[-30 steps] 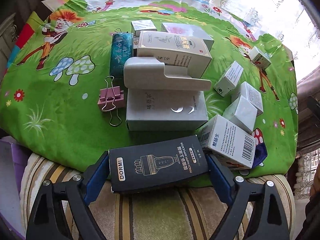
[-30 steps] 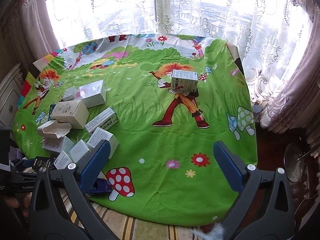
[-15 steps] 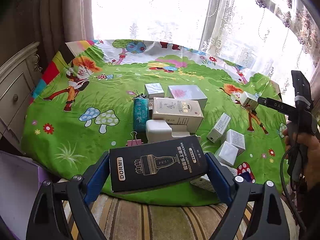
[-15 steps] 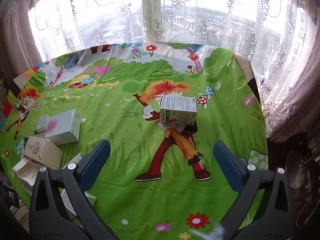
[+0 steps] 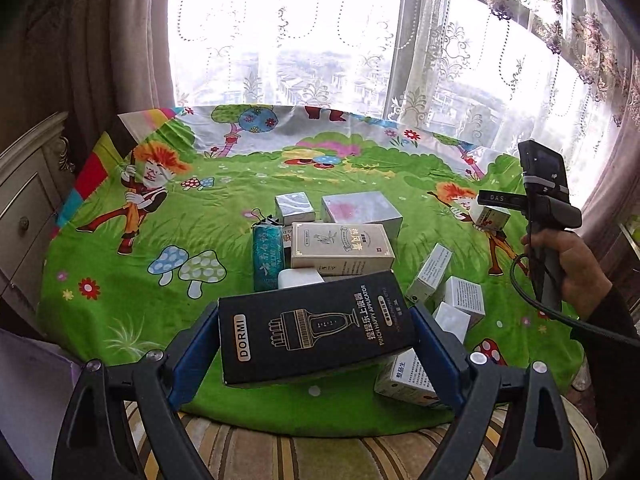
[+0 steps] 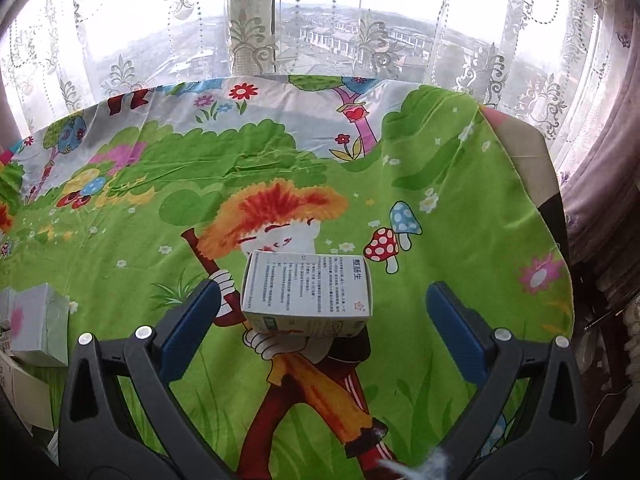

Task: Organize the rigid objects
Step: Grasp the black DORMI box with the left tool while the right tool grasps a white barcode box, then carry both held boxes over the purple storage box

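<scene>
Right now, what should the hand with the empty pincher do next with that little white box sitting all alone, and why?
Probably ease the right gripper a little further forward and down, then close. Its jaws stand wide open with the small white box lying between the blue pads but touching neither. That box sits alone on the green cloth, while the left gripper is busy clamping the black DORMI box.

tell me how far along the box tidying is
Early. Nothing looks sorted yet: the boxes sit in a loose cluster on the green cloth. In hand: the left gripper holds the black DORMI box. The right gripper, open, straddles a lone white box without gripping it. The cluster is left.
</scene>
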Demonstrator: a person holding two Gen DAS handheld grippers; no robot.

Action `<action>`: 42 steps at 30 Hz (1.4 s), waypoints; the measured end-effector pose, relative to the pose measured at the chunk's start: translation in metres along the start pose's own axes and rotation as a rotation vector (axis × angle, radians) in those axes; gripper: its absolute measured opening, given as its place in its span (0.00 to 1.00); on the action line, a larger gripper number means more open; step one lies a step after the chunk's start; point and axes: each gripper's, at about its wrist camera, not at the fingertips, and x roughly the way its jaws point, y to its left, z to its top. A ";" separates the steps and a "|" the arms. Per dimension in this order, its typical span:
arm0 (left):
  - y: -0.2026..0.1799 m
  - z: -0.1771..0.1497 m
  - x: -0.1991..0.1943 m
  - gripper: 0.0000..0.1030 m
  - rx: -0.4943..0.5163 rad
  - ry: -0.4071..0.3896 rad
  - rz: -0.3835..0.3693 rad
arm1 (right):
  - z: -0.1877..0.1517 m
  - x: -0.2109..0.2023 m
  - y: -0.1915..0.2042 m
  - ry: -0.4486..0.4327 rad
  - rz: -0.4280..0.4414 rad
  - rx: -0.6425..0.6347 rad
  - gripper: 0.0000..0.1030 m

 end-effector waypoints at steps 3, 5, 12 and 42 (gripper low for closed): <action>-0.001 -0.001 0.001 0.89 0.001 0.002 -0.003 | 0.001 0.010 0.000 0.027 0.002 -0.017 0.85; 0.001 -0.001 -0.001 0.89 -0.005 -0.005 -0.005 | -0.001 0.012 0.001 0.045 0.009 -0.025 0.71; 0.007 -0.003 -0.013 0.89 -0.046 -0.011 -0.023 | -0.017 -0.036 0.002 0.018 0.067 -0.014 0.70; 0.175 -0.057 -0.113 0.89 -0.300 -0.073 0.241 | -0.157 -0.273 0.190 0.032 0.572 -0.216 0.70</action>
